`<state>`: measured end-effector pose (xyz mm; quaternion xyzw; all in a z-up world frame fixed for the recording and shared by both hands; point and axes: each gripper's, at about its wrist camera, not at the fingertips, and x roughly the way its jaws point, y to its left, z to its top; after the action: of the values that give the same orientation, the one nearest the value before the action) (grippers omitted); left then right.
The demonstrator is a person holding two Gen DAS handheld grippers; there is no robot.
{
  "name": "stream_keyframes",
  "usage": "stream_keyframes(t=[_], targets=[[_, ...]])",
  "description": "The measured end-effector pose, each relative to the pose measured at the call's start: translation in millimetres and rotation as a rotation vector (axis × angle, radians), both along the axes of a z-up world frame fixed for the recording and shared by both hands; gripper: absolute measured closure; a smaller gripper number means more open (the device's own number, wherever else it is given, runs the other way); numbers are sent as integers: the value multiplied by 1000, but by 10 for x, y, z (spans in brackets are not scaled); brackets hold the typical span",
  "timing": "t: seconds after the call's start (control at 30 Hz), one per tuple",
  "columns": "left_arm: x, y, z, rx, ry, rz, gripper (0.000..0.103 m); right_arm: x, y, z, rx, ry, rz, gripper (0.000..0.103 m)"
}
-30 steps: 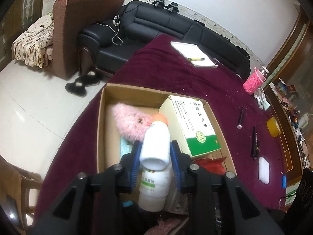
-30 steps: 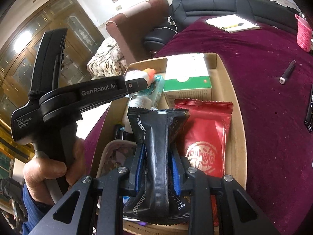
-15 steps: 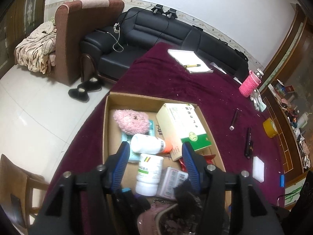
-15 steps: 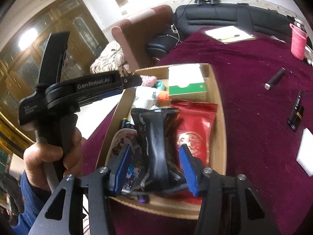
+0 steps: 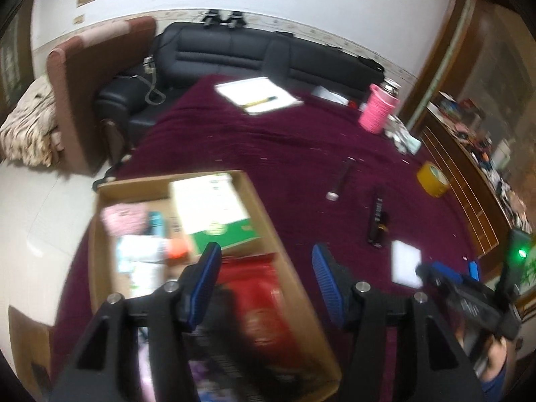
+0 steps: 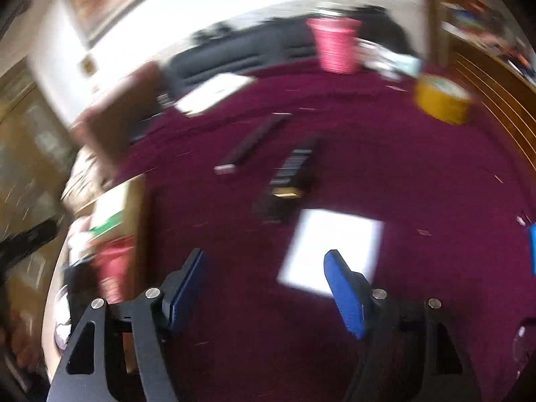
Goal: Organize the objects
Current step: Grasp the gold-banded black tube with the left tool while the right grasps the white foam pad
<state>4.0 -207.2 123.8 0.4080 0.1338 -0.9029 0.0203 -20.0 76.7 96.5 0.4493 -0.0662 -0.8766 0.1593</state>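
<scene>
Both hand-held grippers newly opened, empty

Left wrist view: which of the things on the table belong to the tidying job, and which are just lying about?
Job:
cardboard box with green-and-white carton and red packet
flashlight
black stick
white pad
yellow tape roll

Probably lying about:
notepad and pen
pink cup
sofa

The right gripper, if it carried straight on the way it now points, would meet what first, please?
Probably the white flat pad lying on the maroon tablecloth: it lies just beyond the open, empty right gripper, partly behind its right-hand finger. Motion blur leaves depth uncertain.
</scene>
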Motion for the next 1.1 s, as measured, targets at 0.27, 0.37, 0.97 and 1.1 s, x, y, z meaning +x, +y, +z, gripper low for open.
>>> stream_keyframes(t=[0.27, 0.37, 0.97, 1.1], targets=[[-277, 653, -128, -4, -27, -105, 44, -314, 168, -319, 36, -104, -80, 22], [-363, 805, -195, -9, -55, -125, 44, -397, -55, -417, 102, -111, -55, 21], [-1189, 1936, -781, -34, -203, -374, 64, -613, 1110, -485, -170, -52, -214, 32], [-1416, 2109, -933, -100, -243, -387, 75, -589, 1132, -478, -181, -64, -220, 31]])
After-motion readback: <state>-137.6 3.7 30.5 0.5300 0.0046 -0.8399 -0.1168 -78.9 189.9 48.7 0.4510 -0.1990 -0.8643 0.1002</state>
